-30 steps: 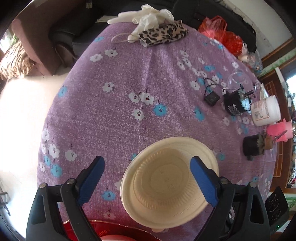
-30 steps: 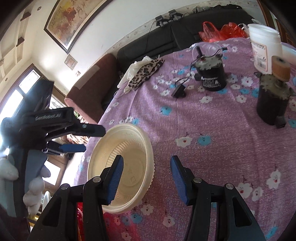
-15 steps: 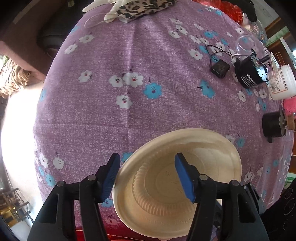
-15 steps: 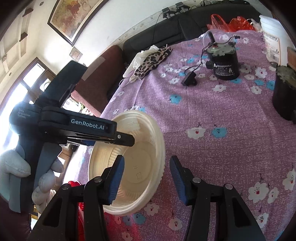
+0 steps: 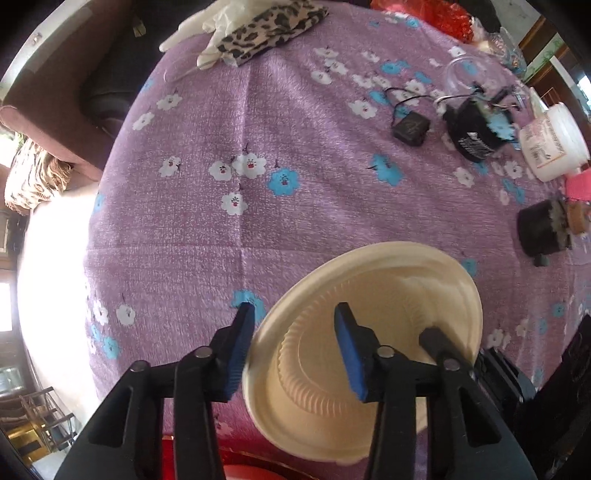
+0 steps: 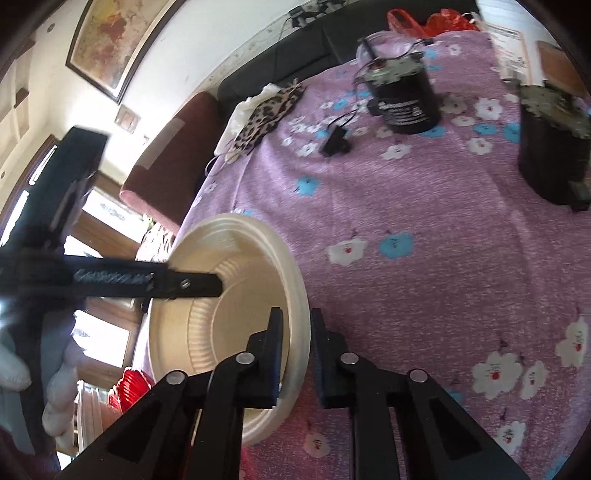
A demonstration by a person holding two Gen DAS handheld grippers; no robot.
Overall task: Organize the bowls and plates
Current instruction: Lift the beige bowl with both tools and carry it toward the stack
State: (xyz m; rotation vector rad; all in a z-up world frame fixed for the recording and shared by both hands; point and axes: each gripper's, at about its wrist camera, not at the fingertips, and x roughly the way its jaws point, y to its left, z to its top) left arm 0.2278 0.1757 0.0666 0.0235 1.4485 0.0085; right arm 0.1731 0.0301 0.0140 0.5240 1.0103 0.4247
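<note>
A cream ribbed bowl (image 5: 369, 332) sits tilted on the purple flowered tablecloth (image 5: 295, 221) near its front edge. My right gripper (image 6: 298, 350) is shut on the bowl (image 6: 229, 325) at its right rim, one pad inside and one outside. In the left wrist view a right finger (image 5: 439, 347) shows at that rim. My left gripper (image 5: 295, 350) points down over the bowl's left rim and its jaws are closing. One pad is inside the bowl and one just outside, not clamped. A left finger (image 6: 192, 286) reaches into the bowl in the right wrist view.
A red dish (image 6: 131, 384) lies below the table edge by a gloved hand (image 6: 55, 398). Farther back stand two black cylinders (image 6: 402, 99), (image 6: 554, 147), a small black adapter (image 5: 412, 127), a white jar (image 5: 554, 144), and a leopard cloth with white gloves (image 5: 266, 26).
The right gripper has shut on the bowl's right rim and the bowl has tipped up. The left gripper has narrowed and shifted so its fingers straddle the left rim.
</note>
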